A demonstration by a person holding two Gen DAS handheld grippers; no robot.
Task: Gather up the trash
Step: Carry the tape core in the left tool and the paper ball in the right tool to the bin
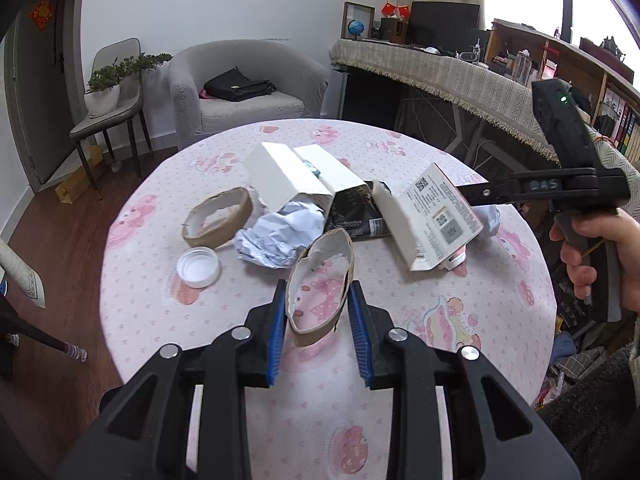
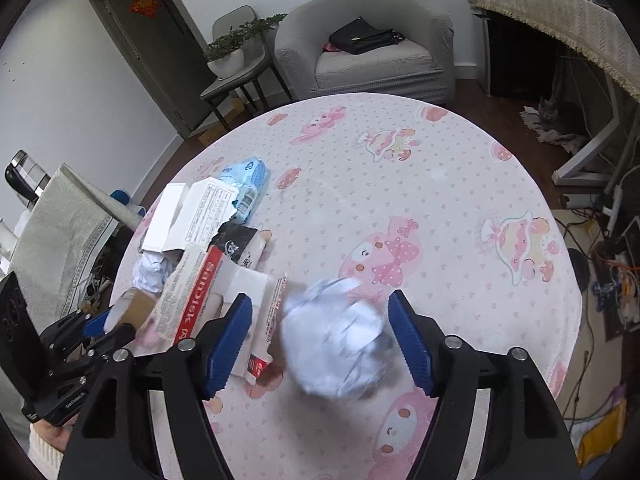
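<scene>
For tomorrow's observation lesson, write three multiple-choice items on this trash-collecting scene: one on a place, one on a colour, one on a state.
1. Where does the white plastic bottle cap lie?
A. on the pink-patterned round table
B. on the armchair
C. inside a box

2. What colour are the pads on the left gripper fingers?
A. red
B. blue
C. yellow

3. How does the right gripper stand to the crumpled white paper ball?
A. shut tight on it
B. far from it
C. open on either side of it

Answers: 1 A, the cap rests on the tablecloth beside the brown cardboard tape ring. 2 B, both pads show blue. 3 C, gaps show between the fingers and the ball.
</scene>
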